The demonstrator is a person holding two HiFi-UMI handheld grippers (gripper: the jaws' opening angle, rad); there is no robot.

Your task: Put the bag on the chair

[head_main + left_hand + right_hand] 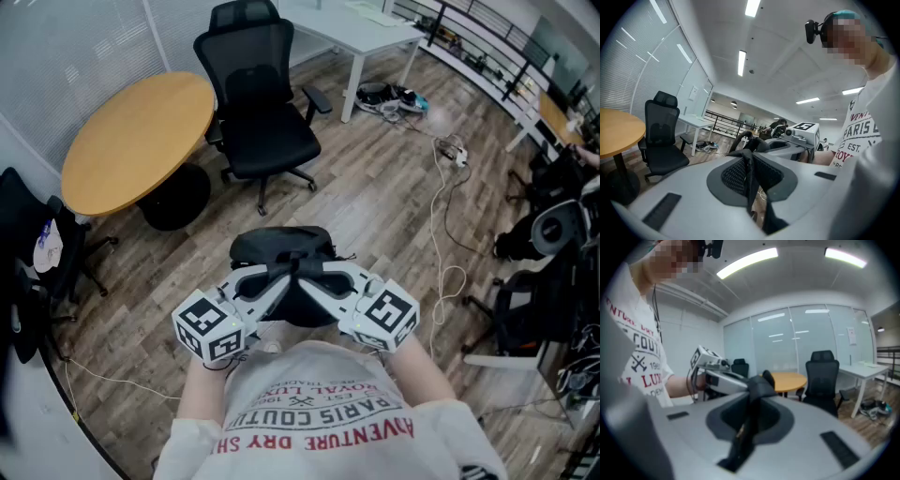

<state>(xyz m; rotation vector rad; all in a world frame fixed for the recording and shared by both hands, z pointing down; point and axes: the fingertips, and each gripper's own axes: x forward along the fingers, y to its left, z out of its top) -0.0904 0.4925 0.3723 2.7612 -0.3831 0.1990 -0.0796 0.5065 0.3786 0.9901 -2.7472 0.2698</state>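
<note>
Hanging right below the person's chest, the bag [278, 247] is off the floor [375, 216] and slung between both tools. The left gripper [274, 275] has its jaws pinched together on a black webbing strap [749, 174], and its own view shows the mesh-backed fabric squeezed flat between the pads. The right gripper [317, 274] is closed the same way on a dark handle loop [748, 425] that runs up through its jaws. The two grippers meet nose to nose above the bag, so the load is shared.

This looks like a soft fabric bag. It sags and bulges under the grips, so expect it to swing and slump rather than hold its shape. It seems light to moderate in weight, not fragile, and the woven straps should not be slippery. Those straps are the sensible hold, one per side, as it's held now.

Further out, the chair [272, 141] stands well apart from the bag across open floor, its seat bare and facing this way. Beyond it on the left is the round table [131, 131].
</note>
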